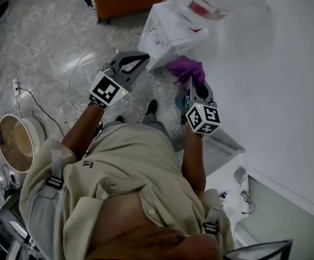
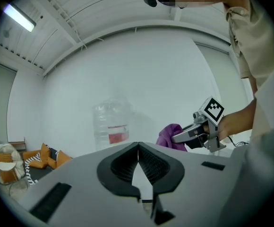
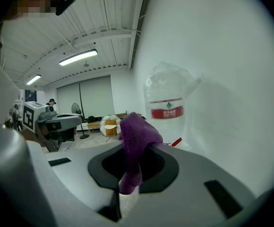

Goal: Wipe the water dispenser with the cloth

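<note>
White wall and marble floor point(image 1: 43, 42) as backdrop. Purple cloth point(image 3: 134, 138): pinched in right gripper point(image 1: 191, 83), close to white water dispenser point(image 1: 170, 34) carrying bottle point(image 3: 167, 108). Left gripper point(image 2: 138, 167): jaws pressed together, empty, alongside.

The head view looks steeply down from above the person's chest, taking in the left tool point(image 1: 145, 57), the right tool point(image 1: 191, 82), the water bottle point(image 1: 208, 4) and the floor point(image 1: 48, 37). Each tool view sits low and close behind its own jaws, facing the white wall point(image 2: 141, 79). Both catch the bottle, which is nearer in the right one, and each shows the other tool off to one side.
</note>
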Tool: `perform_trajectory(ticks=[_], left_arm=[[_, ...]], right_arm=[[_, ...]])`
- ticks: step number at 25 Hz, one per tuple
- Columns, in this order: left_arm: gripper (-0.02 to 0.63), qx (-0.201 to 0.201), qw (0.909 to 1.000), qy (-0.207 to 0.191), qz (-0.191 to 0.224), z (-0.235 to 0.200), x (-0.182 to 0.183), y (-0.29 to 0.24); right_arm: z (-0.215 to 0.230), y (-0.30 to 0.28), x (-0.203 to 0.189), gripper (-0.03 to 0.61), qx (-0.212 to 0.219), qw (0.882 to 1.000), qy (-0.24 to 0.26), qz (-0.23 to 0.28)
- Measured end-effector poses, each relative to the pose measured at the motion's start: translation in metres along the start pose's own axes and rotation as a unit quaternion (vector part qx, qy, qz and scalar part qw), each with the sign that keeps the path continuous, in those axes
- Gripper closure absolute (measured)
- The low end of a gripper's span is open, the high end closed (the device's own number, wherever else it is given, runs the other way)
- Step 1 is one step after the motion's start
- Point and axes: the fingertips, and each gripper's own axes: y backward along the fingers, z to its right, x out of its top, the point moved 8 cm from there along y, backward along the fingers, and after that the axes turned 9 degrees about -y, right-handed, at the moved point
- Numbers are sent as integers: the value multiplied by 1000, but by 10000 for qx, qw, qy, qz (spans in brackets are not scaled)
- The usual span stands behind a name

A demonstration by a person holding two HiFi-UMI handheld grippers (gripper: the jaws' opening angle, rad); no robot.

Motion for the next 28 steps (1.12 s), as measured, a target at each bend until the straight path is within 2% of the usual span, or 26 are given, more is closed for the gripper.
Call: perform_trajectory(ticks=[6,11,17,21,28], left_arm=[[597,341,9990,-93,-283,-5,-1,-39],[597,679,9960,105,-565,-6,-19,-83],[597,878,9870,465,-1267,-1,-47,-128],[597,893,9819,416,-1615,2,-69,-156],[597,809,9736,376,-2100,11,-122,-197]], right_arm=[[42,-49,3,534,484,9979,244,-355],[93,-94,-6,534,686,9948,437,-607],[153,-149,-37,534,853,9905,645,-870],[182,-183,-62,534,994,9840,1093,-994],[199,-231,-115,534,1278,9794,1092,-1121]])
